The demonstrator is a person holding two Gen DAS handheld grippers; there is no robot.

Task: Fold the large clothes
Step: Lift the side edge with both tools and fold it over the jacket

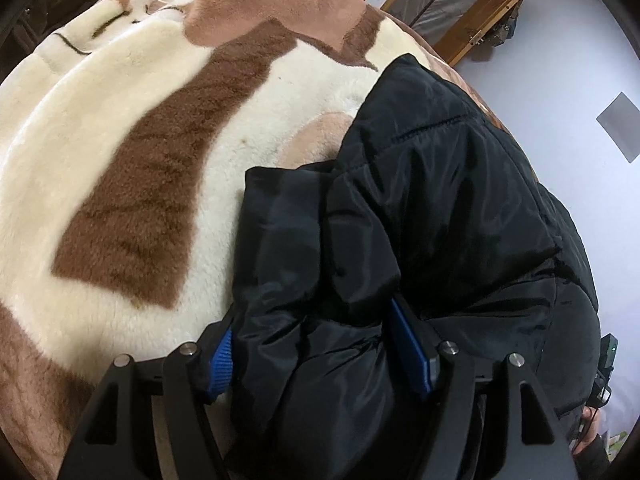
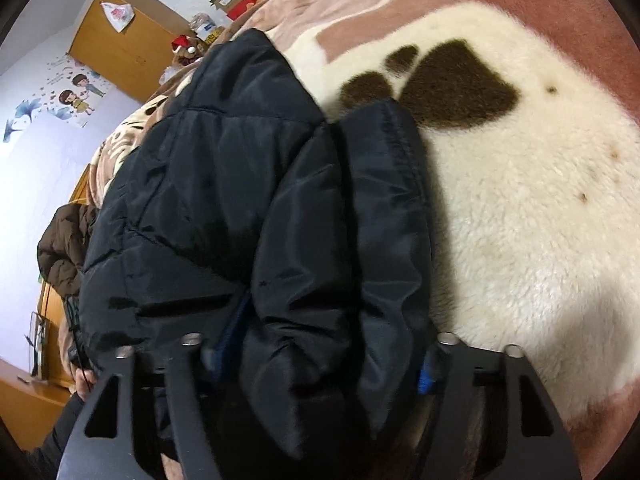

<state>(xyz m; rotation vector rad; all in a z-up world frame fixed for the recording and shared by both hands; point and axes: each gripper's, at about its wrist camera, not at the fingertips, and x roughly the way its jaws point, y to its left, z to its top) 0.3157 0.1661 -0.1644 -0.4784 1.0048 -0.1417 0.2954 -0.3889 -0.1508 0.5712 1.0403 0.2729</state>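
Two tools, left tool (image 1: 320, 356) and right tool (image 2: 320, 360), pinch thick folds of black jacket (image 1: 420, 208) on plush blanket (image 1: 120, 120); mid-fold, next likely carrying the bundle over.

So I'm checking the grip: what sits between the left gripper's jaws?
A thick padded fold of the black puffer jacket fills the left gripper, seen in the left wrist view.
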